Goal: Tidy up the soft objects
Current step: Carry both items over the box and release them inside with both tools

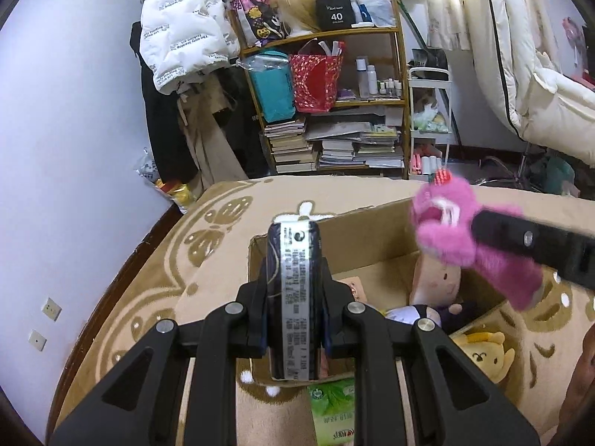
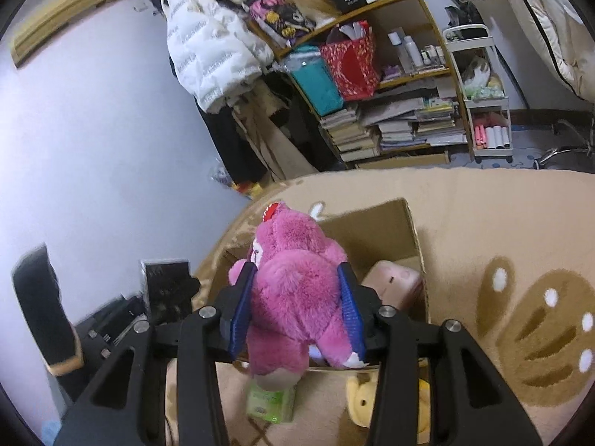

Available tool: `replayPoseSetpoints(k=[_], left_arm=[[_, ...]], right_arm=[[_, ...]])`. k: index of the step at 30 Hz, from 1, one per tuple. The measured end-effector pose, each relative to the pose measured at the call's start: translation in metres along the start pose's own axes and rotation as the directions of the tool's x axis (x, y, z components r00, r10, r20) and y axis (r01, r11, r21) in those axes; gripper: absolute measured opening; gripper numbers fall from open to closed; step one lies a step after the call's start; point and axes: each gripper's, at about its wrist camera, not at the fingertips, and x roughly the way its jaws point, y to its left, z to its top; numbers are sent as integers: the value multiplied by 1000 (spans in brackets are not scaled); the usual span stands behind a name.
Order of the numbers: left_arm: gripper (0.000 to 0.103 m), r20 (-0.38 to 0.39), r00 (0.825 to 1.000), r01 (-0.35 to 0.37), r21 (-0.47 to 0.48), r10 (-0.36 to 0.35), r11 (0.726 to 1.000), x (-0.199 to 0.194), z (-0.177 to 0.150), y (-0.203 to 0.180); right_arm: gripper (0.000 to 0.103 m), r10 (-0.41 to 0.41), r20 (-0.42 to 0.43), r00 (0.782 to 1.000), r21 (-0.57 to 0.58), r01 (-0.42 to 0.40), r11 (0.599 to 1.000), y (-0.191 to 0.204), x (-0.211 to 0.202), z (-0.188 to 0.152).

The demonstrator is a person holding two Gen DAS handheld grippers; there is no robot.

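Left claw [image 1: 293, 319] clamped on dark tissue pack [image 1: 293, 297], held above cardboard box [image 1: 375, 238]. Right claw [image 2: 297, 304] gripping pink plush bear [image 2: 297, 290] between blue pads [image 2: 351, 304], over same box. Step in hand, likely: carrying both to the box. Next: lower, then release among doll [image 1: 438, 278] inside. Yellow plush [image 1: 483, 353] and green pack [image 1: 331, 409] waiting on rug [image 1: 223, 215].

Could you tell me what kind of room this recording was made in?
Most likely a lived-in bedroom: a patterned beige blanket spread like a bed cover, a cluttered wooden shelf of books and bags, and a white puffer jacket hanging up.
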Motion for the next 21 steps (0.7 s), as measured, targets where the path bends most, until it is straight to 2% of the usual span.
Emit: replayPoseSetpoints(k=[7, 10, 11, 12, 13, 14, 16, 17, 21], left_arm=[[22, -37, 999, -5, -64, 3, 998, 19, 1, 13], [25, -55, 998, 8, -95, -13, 995, 21, -2, 19], [29, -62, 998, 11, -107, -18, 994, 21, -2, 20], [46, -67, 997, 17, -119, -25, 993, 22, -2, 22], [70, -71, 997, 22, -130, -31, 991, 22, -2, 24], [77, -71, 997, 20, -141, -31, 990, 21, -2, 25], [81, -46, 999, 6, -154, -14, 988, 16, -3, 27], [81, -44, 999, -5, -154, -2, 988, 14, -3, 28], [95, -85, 996, -16, -195, -1, 981, 7, -4, 37]], right_arm=[[48, -30, -32, 999, -8, 29, 1000, -13, 2, -4], [57, -38, -54, 998, -15, 37, 999, -13, 2, -5], [57, -36, -56, 998, -14, 36, 999, -13, 2, -5], [58, -39, -55, 998, -16, 38, 999, -12, 0, -5], [63, -43, -55, 998, -21, 41, 999, -11, 0, -4], [67, -46, -56, 997, -27, 44, 999, -9, -2, -5], [79, -47, -58, 997, -38, 45, 998, -6, -5, -5], [80, -46, -58, 997, -39, 44, 998, -5, -6, -4], [99, -50, -42, 998, -27, 49, 998, -2, -15, -3]])
